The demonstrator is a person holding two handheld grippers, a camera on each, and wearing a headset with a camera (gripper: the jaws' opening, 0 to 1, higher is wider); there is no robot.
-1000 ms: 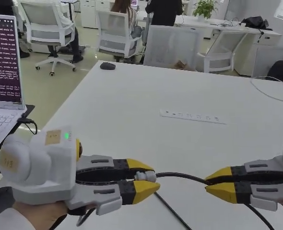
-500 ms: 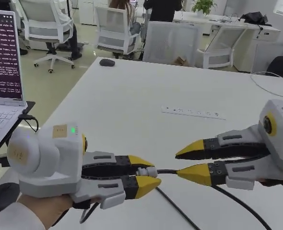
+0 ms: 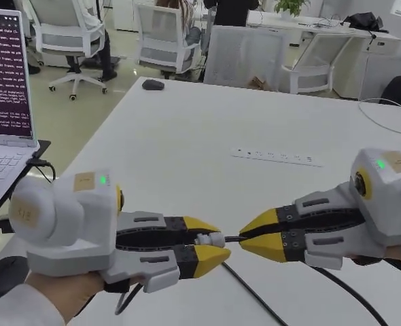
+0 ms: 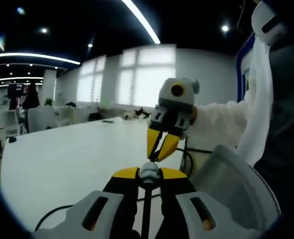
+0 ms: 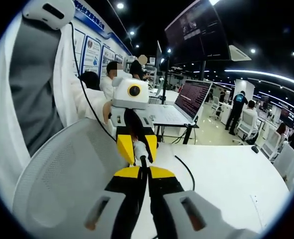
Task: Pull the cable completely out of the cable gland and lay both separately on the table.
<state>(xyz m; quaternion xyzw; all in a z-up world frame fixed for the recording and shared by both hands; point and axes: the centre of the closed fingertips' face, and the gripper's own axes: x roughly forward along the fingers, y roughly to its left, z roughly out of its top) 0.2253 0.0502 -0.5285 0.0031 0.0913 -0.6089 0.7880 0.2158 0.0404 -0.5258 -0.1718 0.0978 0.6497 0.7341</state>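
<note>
Cable isn't out of the cable gland yet, so the pull is only set up

The gland sits pinched in the left gripper jaws, held up off the surface. The cable runs from its nose into the right gripper, whose jaws are clamped narrow on it just beside the gland. I'd say basically everything's left: draw it fully out, then lay both down apart.

The left tongs and right tongs: white housings, black jaws, yellow tips; green lamps on top; white sleeve.
</note>
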